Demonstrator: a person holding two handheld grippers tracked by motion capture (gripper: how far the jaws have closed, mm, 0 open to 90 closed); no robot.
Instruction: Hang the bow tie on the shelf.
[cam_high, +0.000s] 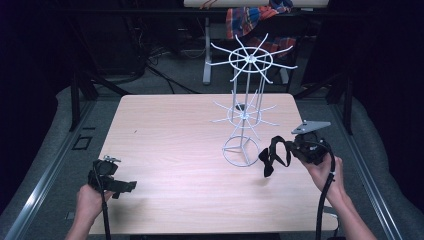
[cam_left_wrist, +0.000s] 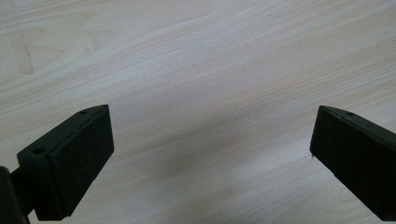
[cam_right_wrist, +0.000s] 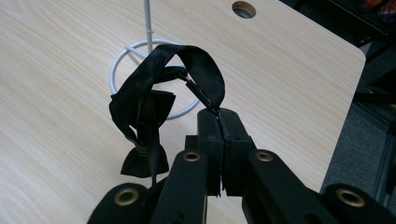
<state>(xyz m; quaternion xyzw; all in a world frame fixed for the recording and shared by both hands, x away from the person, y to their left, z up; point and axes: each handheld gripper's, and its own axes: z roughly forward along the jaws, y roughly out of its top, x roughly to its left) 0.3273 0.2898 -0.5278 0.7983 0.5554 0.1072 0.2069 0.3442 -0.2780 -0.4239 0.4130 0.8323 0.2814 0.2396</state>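
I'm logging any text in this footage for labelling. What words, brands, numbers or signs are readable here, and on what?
None: no readable text, number or sign in any view.
Black fabric bow tie with strap: no label visible.
White wire rotating display stand: no markings.
Light wooden table: bare grain only.
Right gripper and left gripper: plain black, no print.
Colourful cloth in the background: pattern only, no lettering discernible.

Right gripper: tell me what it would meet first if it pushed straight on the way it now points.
Probably the white wire stand's ring base: the right gripper, shut on the black bow tie strap, points toward it across the table. Depth is unclear; it might reach the tabletop first.
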